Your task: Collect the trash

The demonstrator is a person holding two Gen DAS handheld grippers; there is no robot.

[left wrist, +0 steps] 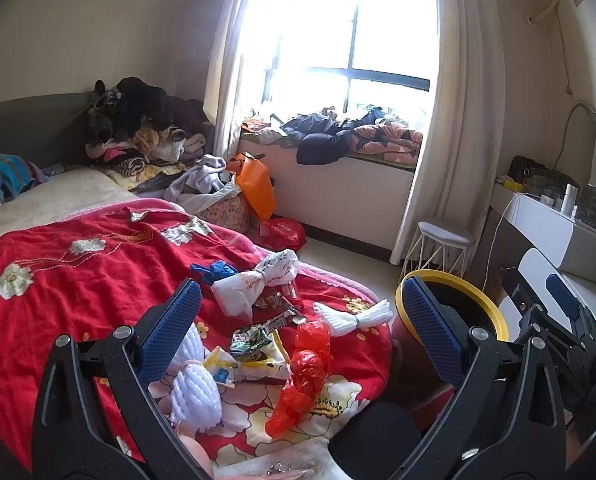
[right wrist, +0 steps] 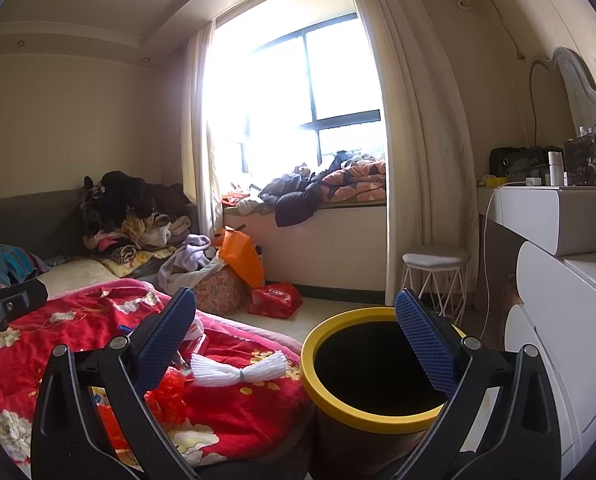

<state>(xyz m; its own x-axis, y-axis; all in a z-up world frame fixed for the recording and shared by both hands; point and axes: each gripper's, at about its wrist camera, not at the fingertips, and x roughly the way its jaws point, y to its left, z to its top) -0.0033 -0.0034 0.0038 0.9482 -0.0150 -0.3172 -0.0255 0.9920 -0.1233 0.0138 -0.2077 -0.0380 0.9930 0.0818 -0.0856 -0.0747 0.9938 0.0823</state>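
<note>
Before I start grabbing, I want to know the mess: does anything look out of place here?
Yes. Trash litters the red blanket: a red plastic bag, snack wrappers and white foam netting. The yellow-rimmed bin beside the bed looks empty.

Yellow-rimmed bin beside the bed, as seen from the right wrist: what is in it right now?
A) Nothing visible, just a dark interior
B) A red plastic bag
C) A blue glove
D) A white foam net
A: the yellow-rimmed bin shows only a dark inside, while the red plastic bag, white foam net and blue glove all lie on the red blanket.
</note>
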